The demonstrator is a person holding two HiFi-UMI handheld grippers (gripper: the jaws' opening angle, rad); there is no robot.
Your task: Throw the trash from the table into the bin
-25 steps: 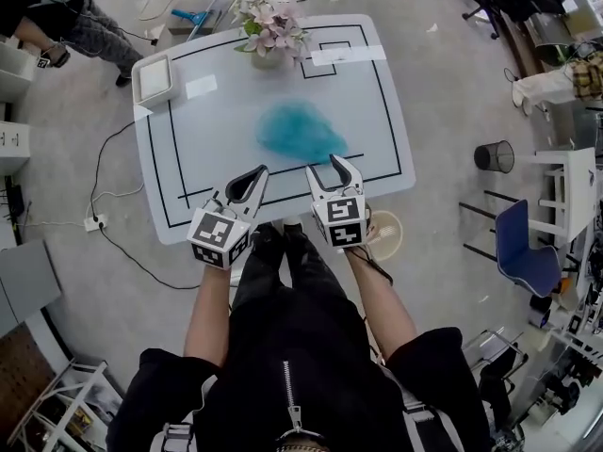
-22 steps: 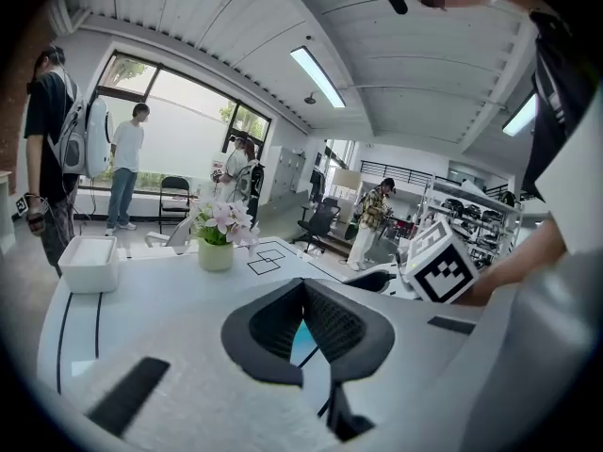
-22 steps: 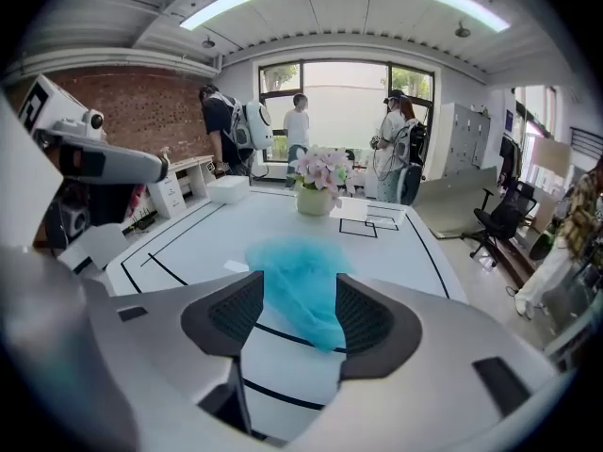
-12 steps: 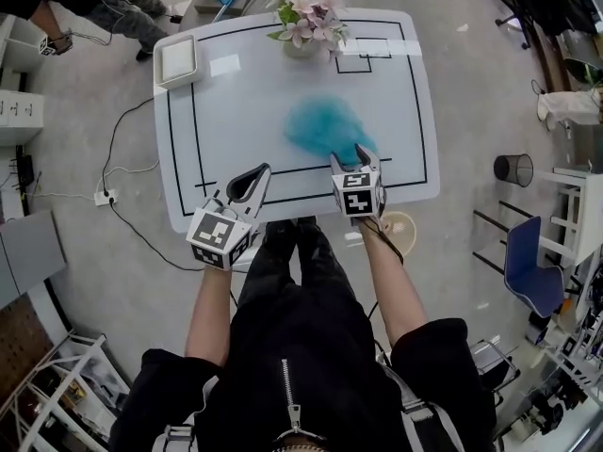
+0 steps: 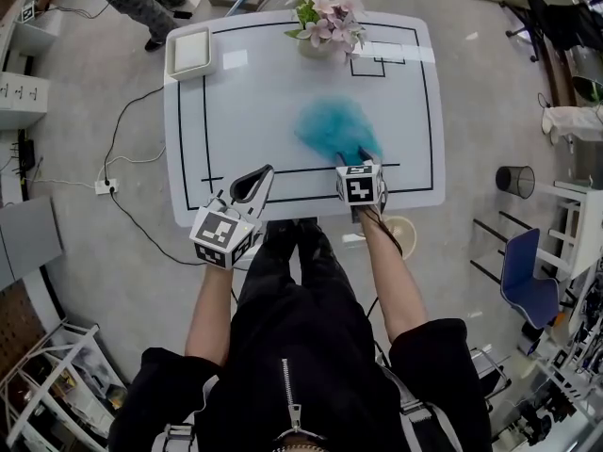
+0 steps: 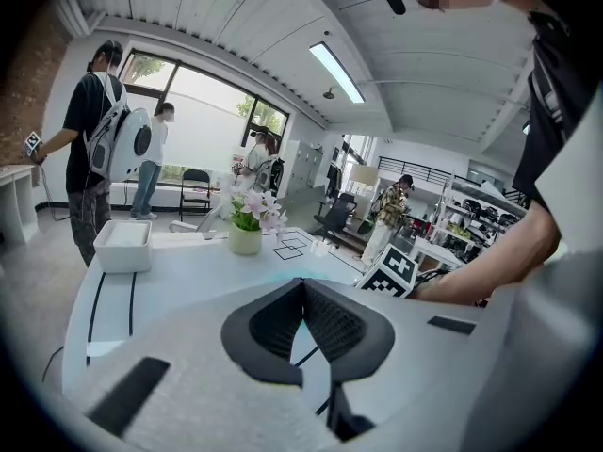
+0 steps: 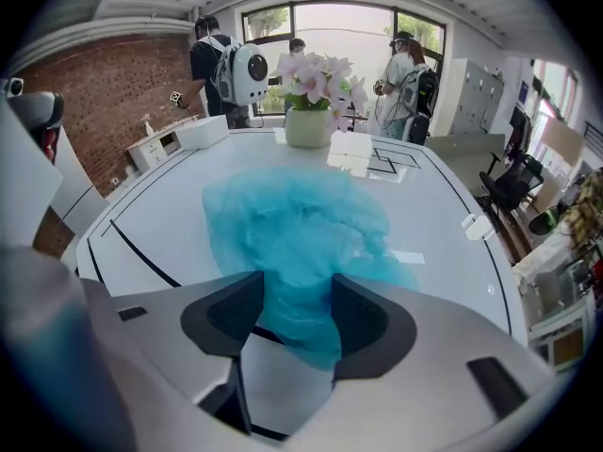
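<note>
My left gripper (image 5: 267,170) hangs at the near edge of the table (image 5: 283,102), lower left of centre, its jaws tip to tip on nothing. At centre frame the crumpled blue trash (image 5: 332,125) lies on the table. My right gripper (image 7: 297,288) has just been opening: its jaws are wide, with the trash's near fold between them, unpinched. I'd push deeper and squeeze bunched material, not the thin edge. The bin (image 5: 516,181) stands on the floor at far right, and I can't see inside it. From above, the marker cube covers my right jaw tips.

The middle-left of the table (image 5: 250,111) is bare, so I can pass freely there. A white tray (image 5: 190,53) blocks the upper-left corner, a flower pot (image 5: 323,26) the top edge, and the crumpled blue bag (image 5: 334,125) fills centre-right.
</note>
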